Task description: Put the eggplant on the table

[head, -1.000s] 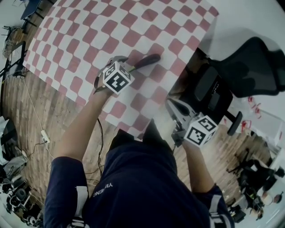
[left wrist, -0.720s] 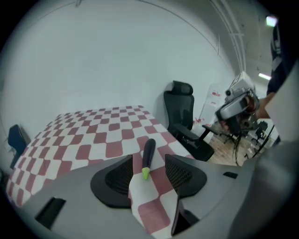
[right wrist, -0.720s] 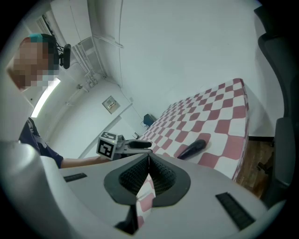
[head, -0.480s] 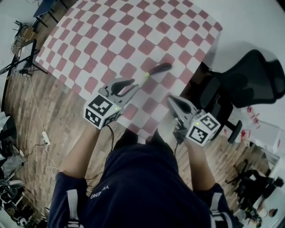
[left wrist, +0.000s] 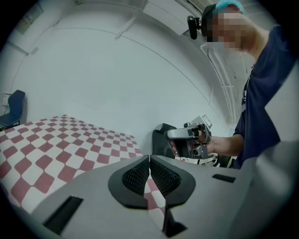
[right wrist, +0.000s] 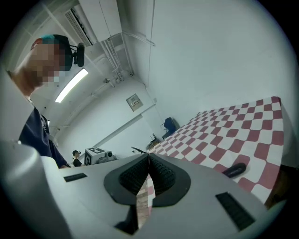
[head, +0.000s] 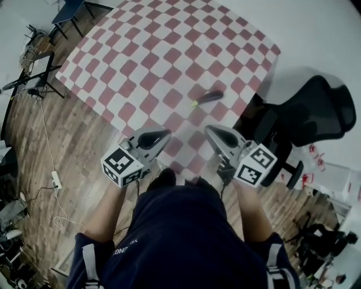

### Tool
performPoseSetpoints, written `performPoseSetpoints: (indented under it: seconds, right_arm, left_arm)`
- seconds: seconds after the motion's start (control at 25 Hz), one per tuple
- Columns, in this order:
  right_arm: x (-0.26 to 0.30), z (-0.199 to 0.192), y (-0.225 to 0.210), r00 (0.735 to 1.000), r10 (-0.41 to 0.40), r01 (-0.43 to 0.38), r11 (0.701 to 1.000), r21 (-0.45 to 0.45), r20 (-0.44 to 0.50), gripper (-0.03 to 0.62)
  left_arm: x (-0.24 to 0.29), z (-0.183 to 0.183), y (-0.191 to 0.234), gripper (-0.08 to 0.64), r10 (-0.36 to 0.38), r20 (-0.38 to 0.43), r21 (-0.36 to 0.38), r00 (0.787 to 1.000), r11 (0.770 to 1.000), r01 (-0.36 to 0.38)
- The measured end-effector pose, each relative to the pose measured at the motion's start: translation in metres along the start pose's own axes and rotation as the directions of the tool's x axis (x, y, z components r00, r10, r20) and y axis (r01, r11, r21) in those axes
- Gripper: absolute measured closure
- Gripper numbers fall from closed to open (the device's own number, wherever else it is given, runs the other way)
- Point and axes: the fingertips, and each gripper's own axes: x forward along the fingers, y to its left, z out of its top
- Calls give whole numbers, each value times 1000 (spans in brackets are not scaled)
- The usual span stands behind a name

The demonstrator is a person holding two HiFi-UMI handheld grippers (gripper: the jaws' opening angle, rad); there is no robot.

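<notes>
A: How many tables are there?
B: One table (head: 152,51), with one eggplant (head: 210,96) lying on it.
A: And the handheld tools?
B: Two: one left tool (head: 163,134) and one right tool (head: 210,130).
A: Any chairs?
B: Two chairs: one black office chair (head: 304,110) and one blue chair (left wrist: 14,108).

Wore a navy short-sleeved shirt (head: 186,237), white lettering (head: 125,245) at 7 o'clock, pale stripes (head: 90,261) down both sleeves, and a teal cap (left wrist: 227,4). Bore matte grey left gripper (head: 162,135) and right gripper (head: 210,130), black-and-white marker cubes (head: 121,166) at 8 and 4 o'clock.
</notes>
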Motion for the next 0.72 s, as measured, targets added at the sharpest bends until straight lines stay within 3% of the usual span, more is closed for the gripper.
performPoseSetpoints:
  seconds: [0.72]
  right_arm:
    - [11, 9, 20, 1000, -25, 26, 998, -58, 14, 577]
  left_arm:
    - [-24, 8, 5, 531, 18, 34, 27, 999, 999, -19]
